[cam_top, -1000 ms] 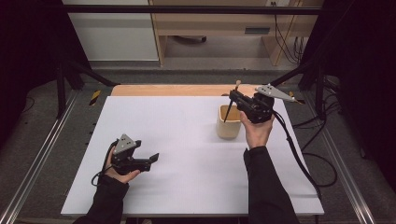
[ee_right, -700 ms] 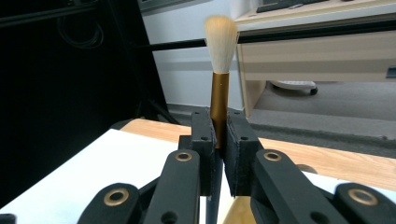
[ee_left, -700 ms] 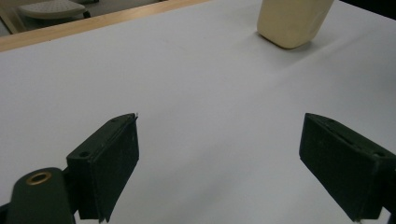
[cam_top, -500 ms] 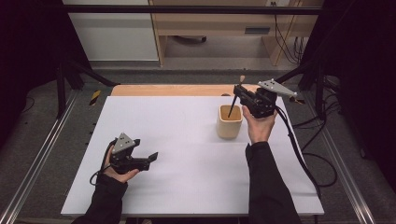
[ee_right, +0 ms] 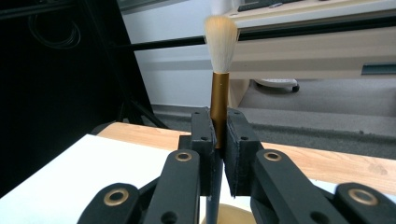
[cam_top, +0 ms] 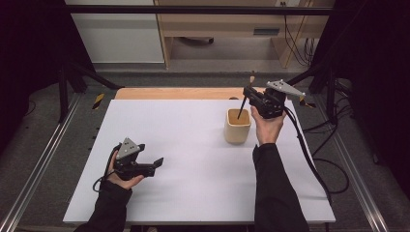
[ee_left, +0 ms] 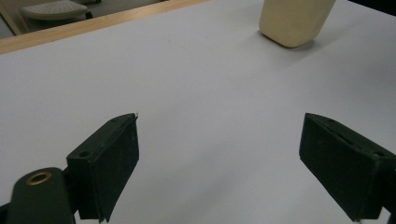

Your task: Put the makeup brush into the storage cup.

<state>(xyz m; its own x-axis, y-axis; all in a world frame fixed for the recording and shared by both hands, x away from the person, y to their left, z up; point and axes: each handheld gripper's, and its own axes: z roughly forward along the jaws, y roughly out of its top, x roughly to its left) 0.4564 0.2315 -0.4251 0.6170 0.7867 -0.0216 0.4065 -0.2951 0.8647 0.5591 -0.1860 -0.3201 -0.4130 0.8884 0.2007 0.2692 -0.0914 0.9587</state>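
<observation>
- Brush (ee_right: 219, 70) stands upright in the right gripper (ee_right: 218, 140), whose jaws are pressed on its gold collar, with the pale bristles on top and the dark handle running down below the jaws.
- From the high view, the brush (cam_top: 245, 99) hangs above the cup (cam_top: 237, 126), its lower tip at the cup's mouth; whether it touches the inside I cannot tell.
- Right gripper (cam_top: 250, 93) is held just behind and above the cup, with the hand (cam_top: 267, 129) right beside the cup's right wall.
- Cup, cream and squarish, stands upright on the white table (cam_top: 193, 145), toward its far right part.
- Left gripper (cam_top: 157, 162) lies well to the left of the cup, nearer the person, low over the table.
- Its jaws are spread wide with nothing between them, and they point toward the cup (ee_left: 294, 23).
</observation>
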